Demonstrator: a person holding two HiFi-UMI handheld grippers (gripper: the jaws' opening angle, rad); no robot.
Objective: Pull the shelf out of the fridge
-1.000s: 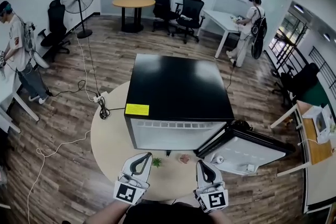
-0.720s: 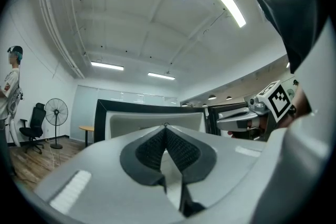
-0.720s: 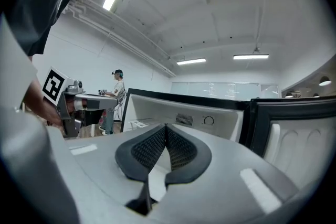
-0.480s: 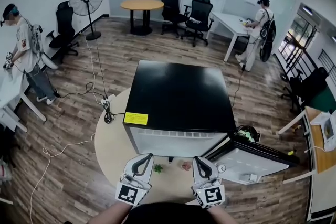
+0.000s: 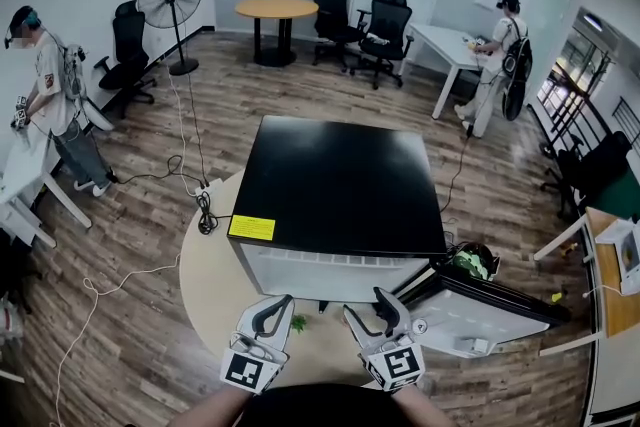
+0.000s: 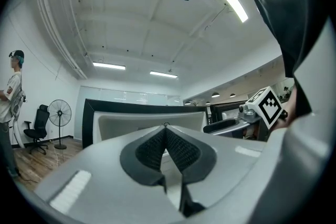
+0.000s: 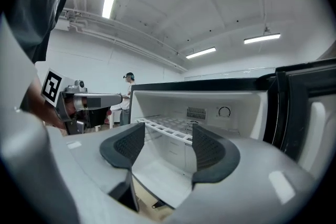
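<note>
Fridge [image 5: 340, 185] on round desk [image 5: 210, 275], door [image 5: 480, 303] swung open at right. White grid shelf [image 7: 167, 127] inside upper part of fridge, lying flat, long side spanning left to right, front edge facing near. Left gripper [image 5: 272, 303] closed, empty. Right gripper [image 5: 367, 307] opening, nothing between jaws, near fridge opening.
</note>
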